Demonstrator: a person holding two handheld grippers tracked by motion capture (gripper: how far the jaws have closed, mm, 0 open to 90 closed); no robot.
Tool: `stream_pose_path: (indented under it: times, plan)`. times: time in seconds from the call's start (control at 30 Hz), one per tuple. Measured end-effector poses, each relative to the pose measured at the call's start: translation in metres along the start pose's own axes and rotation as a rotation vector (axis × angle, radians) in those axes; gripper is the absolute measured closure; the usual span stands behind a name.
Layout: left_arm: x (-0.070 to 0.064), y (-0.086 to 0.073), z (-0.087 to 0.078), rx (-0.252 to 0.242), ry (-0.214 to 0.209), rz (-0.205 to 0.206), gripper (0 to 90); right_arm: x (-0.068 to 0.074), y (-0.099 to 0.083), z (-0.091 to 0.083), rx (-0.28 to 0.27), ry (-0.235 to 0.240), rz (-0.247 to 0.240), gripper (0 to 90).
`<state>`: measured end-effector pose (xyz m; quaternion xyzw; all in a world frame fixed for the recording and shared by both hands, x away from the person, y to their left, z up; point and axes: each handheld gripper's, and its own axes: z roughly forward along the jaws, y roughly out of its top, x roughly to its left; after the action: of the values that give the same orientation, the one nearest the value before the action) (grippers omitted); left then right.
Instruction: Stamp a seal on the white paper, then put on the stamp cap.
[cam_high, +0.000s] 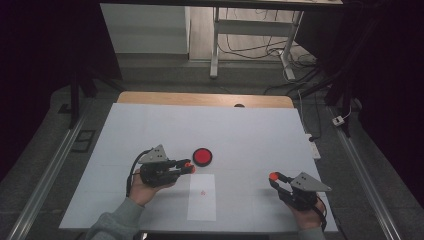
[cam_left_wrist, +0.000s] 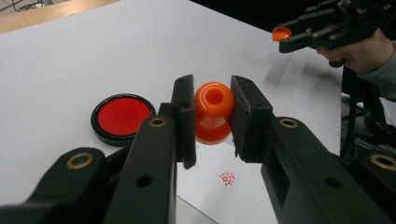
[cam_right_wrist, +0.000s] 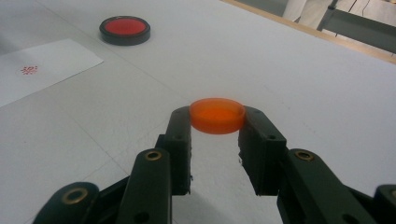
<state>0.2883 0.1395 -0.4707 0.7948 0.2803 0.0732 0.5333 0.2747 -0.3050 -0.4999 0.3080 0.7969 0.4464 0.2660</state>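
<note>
From my station I saw the left tool (cam_left_wrist: 212, 114) clamped on an orange stamp (cam_left_wrist: 213, 112), its jaws pressing the knob from both sides, held just above the white paper sheet (cam_high: 202, 197) and over the small red mark (cam_left_wrist: 227, 178) printed there. The right tool (cam_right_wrist: 215, 135) gripped a shallow orange cap (cam_right_wrist: 217, 115) by its rim, off at the right side of the table (cam_high: 250, 135), well apart from the left one. The round red ink pad (cam_high: 202, 156) lay on the table just beside the left tool's tip, though I could not quite tell whether the stamp's base touched the paper.
</note>
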Motion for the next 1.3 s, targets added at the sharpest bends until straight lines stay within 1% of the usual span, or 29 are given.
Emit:
stream_pose_path:
  times: [0.2, 0.73, 0.97, 1.3]
  plan:
    - [0.0004, 0.0011, -0.0022, -0.004, -0.006, -0.001, 72.1, 0.0008, 0.0001, 0.0010, 0.003, 0.001, -0.004, 64.4]
    - [0.0007, -0.0002, 0.0005, 0.010, -0.014, -0.008, 72.1, 0.0014, 0.0003, 0.0020, 0.007, -0.002, -0.007, 64.4]
    - [-0.0001, -0.0001, 0.0025, 0.014, -0.019, -0.009, 72.1, 0.0055, 0.0030, 0.0041, -0.004, 0.018, -0.012, 64.5]
    - [-0.0018, -0.0004, 0.0048, 0.021, -0.027, -0.004, 72.1, 0.0088, 0.0051, 0.0087, 0.002, 0.027, -0.020, 64.5]
